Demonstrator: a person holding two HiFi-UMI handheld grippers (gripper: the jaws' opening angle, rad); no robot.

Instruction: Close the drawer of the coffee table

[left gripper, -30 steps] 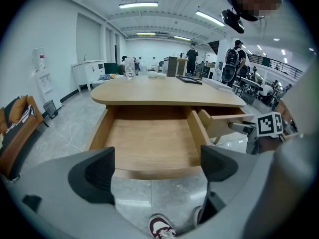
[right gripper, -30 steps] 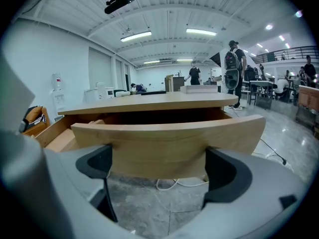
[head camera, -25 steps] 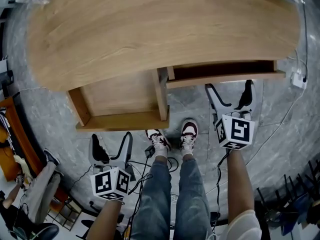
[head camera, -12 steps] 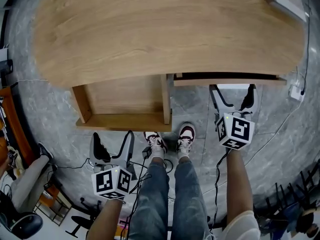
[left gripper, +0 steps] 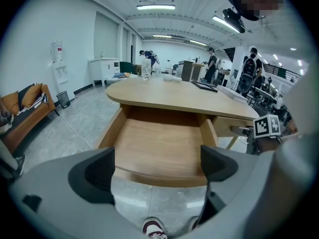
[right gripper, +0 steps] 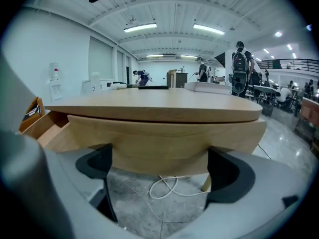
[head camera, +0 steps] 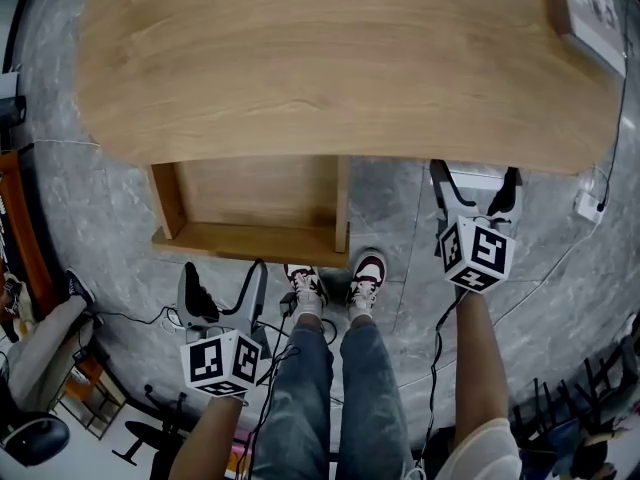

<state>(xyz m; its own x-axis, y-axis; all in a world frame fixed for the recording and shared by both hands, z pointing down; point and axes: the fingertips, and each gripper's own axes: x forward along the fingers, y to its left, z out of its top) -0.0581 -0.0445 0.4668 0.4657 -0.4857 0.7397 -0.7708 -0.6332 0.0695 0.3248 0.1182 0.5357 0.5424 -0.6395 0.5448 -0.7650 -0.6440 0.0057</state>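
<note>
Right drawer [right gripper: 164, 143]: a second ago it stood out from the coffee table [head camera: 330, 58]; half in at the half-second; now its front sits flush under the top's edge, and the head view no longer shows it. Your right gripper [head camera: 475, 180] followed it in; jaws spread wide, gripping nothing, tips right at the curved front; contact itself I cannot confirm. That drawer looks done.

Left drawer [head camera: 250, 203] has not moved; pulled well out, nothing inside, its front just ahead of your shoes [head camera: 367, 268]; likely the next job. Left gripper [head camera: 224, 280] hangs back from it, jaws apart and empty, clear of the front lip.

Materials: light wood grain throughout, matte; top oval with a rounded edge; drawer fronts bowed, no handles visible; floor [head camera: 390, 208] grey veined stone, glossy; white cable [right gripper: 167, 185] looped beneath the table.
</note>
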